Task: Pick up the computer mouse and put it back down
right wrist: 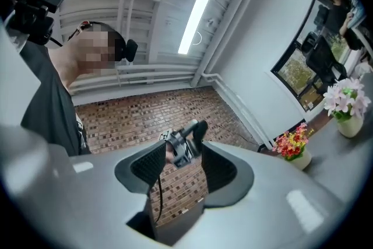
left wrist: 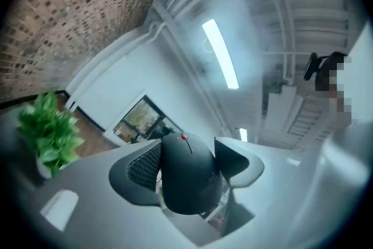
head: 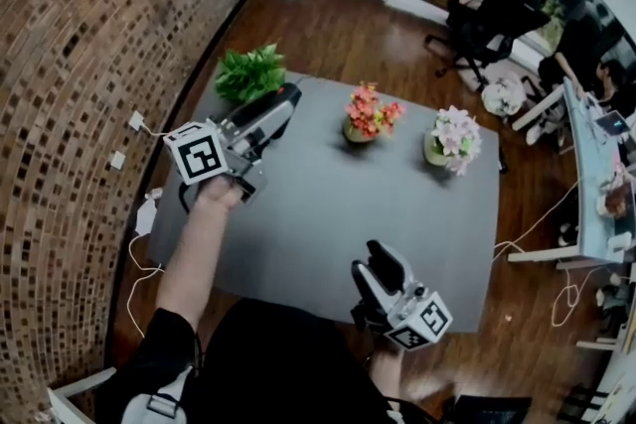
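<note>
Mouse first: we see the black computer mouse [left wrist: 189, 181], with its red scroll wheel on top, clamped between the two dark pads of the left gripper [head: 278, 107]. The pads press on its left and right flanks, and its body fills the gap between them. In the left gripper view the mouse stands against the ceiling and the far white wall, so it is off the table [head: 328, 213] and in the air. From the head view we place this gripper over the far left part of the grey tabletop, with the green plant [head: 250, 72] just beyond its tips.

We find the right gripper [head: 376, 263] well apart from the mouse, at the near edge of the table and right of centre. Its jaws stand apart with nothing between them. Through the gap its own view shows only the brick wall [right wrist: 175, 111] and, far off, the left gripper. A pot of orange and pink flowers [head: 370, 114] stands at the far middle of the table and a pot of white flowers [head: 452, 136] at the far right, both away from either gripper.
</note>
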Tool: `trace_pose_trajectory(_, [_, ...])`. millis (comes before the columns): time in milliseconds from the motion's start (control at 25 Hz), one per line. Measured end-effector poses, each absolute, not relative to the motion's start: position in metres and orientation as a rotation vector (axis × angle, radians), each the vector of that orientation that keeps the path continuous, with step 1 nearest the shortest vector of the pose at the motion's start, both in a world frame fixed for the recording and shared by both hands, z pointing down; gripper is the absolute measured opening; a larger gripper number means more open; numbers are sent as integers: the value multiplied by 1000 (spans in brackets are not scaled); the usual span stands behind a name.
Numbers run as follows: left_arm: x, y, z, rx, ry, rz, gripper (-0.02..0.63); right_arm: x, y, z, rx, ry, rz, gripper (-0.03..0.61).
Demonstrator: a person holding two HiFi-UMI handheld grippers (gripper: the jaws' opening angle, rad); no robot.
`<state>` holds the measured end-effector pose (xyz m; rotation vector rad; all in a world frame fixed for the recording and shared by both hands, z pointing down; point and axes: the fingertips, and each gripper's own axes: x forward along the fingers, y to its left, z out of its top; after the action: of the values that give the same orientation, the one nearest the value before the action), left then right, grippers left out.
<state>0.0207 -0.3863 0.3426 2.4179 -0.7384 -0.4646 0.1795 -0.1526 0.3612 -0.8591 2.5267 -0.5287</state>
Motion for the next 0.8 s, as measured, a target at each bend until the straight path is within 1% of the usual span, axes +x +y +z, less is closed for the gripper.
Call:
trace_pose_trajectory(160, [22, -338, 187, 2478, -416, -822, 288, 181, -148, 367, -850, 2502, -545, 187])
trace_pose_trajectory(240, [25, -310, 154, 2486, -298, -923, 288, 174, -149, 355, -829, 2507, -521, 187])
trace_pose_trajectory(320, [23, -294, 172, 2345, -208, -1004, 288, 174, -145, 355, -831, 2496, -520, 187])
trace_pose_trajectory(440, [1, -284, 252, 1767, 29, -1321, 288, 183, -142, 361, -845, 2480, -524, 187])
trace_pose_trajectory(520, [-10, -278, 309, 1461, 84, -1479, 288, 189, -142, 365, -855, 2471, -527, 187])
trace_pose_trajectory(640, [-6, -258, 359, 1390, 47, -1449, 288, 190, -143, 369, -860, 2475, -542, 187])
trace_pose_trajectory(800, [-9, -251, 346, 1461, 57, -1427, 288, 183, -144, 370, -851, 2482, -560, 187])
